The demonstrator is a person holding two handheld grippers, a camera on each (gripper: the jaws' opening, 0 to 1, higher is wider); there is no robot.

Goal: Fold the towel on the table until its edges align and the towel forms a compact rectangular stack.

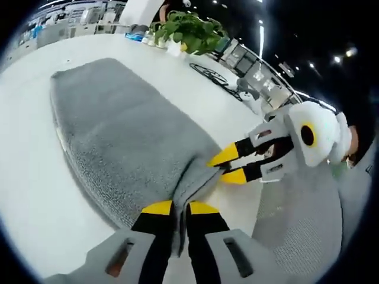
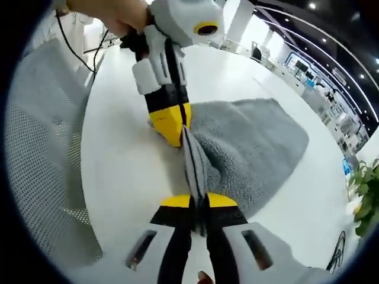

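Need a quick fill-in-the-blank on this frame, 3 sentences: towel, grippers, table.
1. The towel being folded is ____ in colour.
2. The left gripper and the right gripper are each shut on the towel's ____.
3. The towel lies on a ____ table, with a potted plant at its far side.

Missing words: grey; edge; white

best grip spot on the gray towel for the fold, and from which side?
Grip the near short edge, at its two ends, coming in low from the table's near side. The towel lies flat and runs away from that edge, so only its hem offers a thin lip. Both the left gripper and the right gripper are already shut on that edge, which is pinched up into a ridge between them.
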